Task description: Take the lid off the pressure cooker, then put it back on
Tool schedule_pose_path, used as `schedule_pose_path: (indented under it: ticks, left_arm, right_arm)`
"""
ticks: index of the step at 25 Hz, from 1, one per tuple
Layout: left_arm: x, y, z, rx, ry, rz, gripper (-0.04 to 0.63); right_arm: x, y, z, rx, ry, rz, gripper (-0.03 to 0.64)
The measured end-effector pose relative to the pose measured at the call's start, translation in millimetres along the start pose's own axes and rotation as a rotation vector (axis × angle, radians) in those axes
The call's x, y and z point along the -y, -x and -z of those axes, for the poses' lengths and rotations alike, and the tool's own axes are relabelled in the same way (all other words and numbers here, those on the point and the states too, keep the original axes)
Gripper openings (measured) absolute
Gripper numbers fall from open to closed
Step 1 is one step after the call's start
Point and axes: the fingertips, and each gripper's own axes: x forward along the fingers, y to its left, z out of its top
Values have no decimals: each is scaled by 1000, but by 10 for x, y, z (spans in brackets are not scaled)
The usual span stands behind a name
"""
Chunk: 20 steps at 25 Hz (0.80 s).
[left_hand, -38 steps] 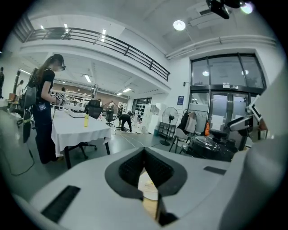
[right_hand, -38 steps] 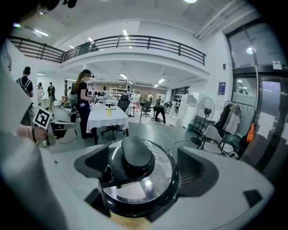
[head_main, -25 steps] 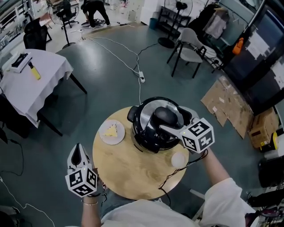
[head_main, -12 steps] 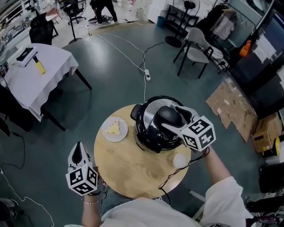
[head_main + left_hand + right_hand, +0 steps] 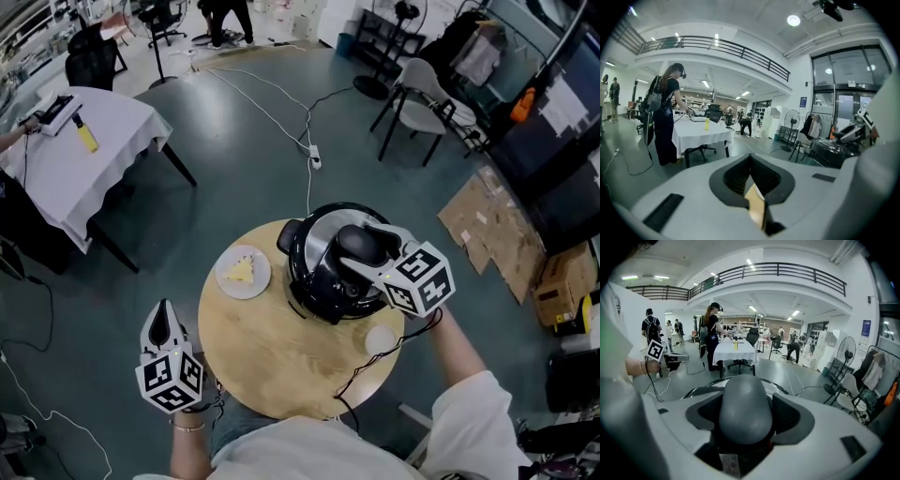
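Observation:
A black pressure cooker [image 5: 319, 281] with a steel lid stands on the far side of a round wooden table [image 5: 262, 361]. Its domed black lid handle [image 5: 352, 242] sits between the fingers of my right gripper [image 5: 361, 249]. In the right gripper view the handle [image 5: 744, 399] fills the gap, and both dark pads lie against its sides. These jaws have just been closing with the handle between them. My left gripper [image 5: 162, 324] hangs off the table's near left edge, shut and holding nothing; its view shows the jaws met [image 5: 750, 161].
A white plate [image 5: 243, 272] with a yellow piece lies left of the cooker. A small white round object [image 5: 379, 338] sits at the near right, beside a black cable [image 5: 361, 375] that runs over the table edge. A cloth-covered table [image 5: 66, 159], a chair [image 5: 412, 103] and cardboard [image 5: 487, 225] stand around.
The right gripper's fingers have drawn in around the lid handle. The left gripper has stayed in place; the head view shifted slightly.

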Motion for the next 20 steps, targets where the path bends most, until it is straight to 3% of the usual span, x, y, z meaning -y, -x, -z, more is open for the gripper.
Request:
schedule_pose_path:
  ticks: [10, 20]
  left_arm:
    - [43, -28, -5, -8, -13, 11, -5]
    - [40, -43, 23, -23, -16, 24, -5]
  right_arm:
    - [-65, 3, -22, 15, 26, -73, 281]
    - [-61, -4, -35, 14, 20, -82, 278]
